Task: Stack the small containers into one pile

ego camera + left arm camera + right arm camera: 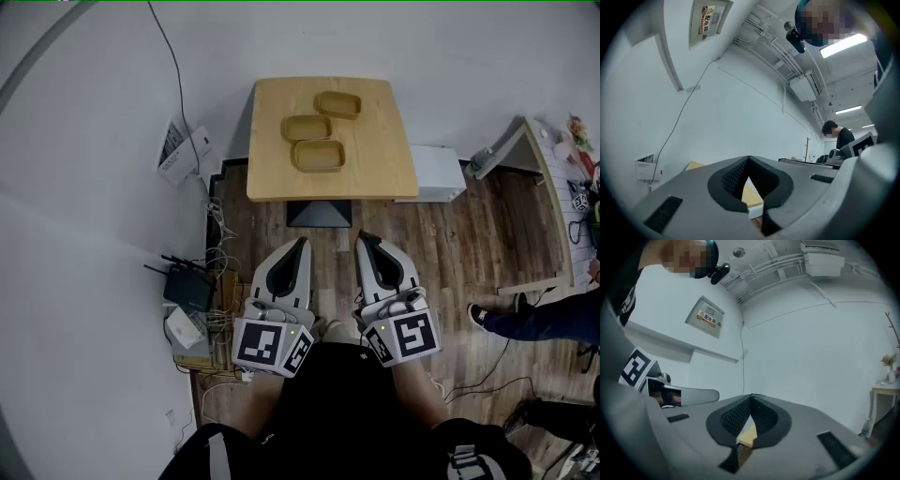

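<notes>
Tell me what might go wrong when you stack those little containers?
The three containers sit close together on the table, so grabbing one could bump its neighbour. Both the left gripper and right gripper have shut fingers; reaching without opening might shove a container. Floor cables could trip you.

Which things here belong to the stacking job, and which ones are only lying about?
Job: far container, middle container, near container, wooden table.
Lying about: router, cables, white box beside the table.
</notes>
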Tool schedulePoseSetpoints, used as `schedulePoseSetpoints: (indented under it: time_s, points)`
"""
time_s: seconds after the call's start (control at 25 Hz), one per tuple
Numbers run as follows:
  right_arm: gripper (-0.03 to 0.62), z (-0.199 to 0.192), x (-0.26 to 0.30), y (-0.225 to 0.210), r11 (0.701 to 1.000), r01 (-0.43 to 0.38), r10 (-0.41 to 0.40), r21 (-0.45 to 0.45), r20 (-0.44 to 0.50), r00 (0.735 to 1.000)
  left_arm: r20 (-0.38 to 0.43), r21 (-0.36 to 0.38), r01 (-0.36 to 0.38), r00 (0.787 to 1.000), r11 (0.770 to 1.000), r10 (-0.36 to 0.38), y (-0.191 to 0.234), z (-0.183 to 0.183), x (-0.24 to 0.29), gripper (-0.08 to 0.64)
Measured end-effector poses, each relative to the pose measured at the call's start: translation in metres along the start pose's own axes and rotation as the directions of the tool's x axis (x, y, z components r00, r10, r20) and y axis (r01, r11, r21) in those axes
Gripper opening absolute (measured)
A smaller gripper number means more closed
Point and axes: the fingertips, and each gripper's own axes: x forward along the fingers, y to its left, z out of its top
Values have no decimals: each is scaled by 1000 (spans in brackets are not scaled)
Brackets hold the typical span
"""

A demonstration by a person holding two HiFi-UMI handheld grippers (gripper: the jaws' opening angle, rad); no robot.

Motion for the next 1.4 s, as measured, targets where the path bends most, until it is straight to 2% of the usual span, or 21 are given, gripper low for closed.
schedulePoseSetpoints:
  time_s: [0.28, 0.44, 0.56, 0.76, 0.88, 1.04, 1.12, 1.24, 1.4]
  points:
    - [5, 5, -19, -5, 1000, -30, 30, -7, 22, 999, -8, 2, -42, 999, 999, 42, -10, -9, 2, 0]
    - [6, -3, -35, -6, 998, -59, 59, 12, 10, 998, -10, -18, -41, 999, 999, 41, -24, -16, 5, 0]
    - [6, -8, -50, -17, 999, -41, 41, 28, 0, 999, -15, -20, -21, 1000, 1000, 21, -41, -21, 10, 0]
    - [6, -22, -63, -40, 996, 6, -5, 89, -8, 1000, -39, 0, 54, 998, 999, -54, -72, -36, 11, 0]
    - [6, -24, -63, -36, 994, -18, 19, 112, -8, 1000, -47, -27, 54, 997, 998, -55, -67, -35, 5, 0]
    - [6, -4, -48, -30, 995, -68, 66, 75, 38, 997, 18, -20, -5, 1000, 1000, 6, -42, -6, 12, 0]
    - [6, 0, -41, -32, 995, -81, 78, 59, 49, 996, 40, -26, -12, 999, 1000, 13, -37, 0, 21, 0]
    - [6, -1, -32, -40, 996, -82, 80, 40, 53, 995, 51, -15, 22, 998, 1000, -21, -43, -1, 40, 0]
    - [6, 3, -9, -68, 999, -40, 39, 13, 69, 997, 75, -7, 65, 995, 998, -64, -38, 0, 72, 0]
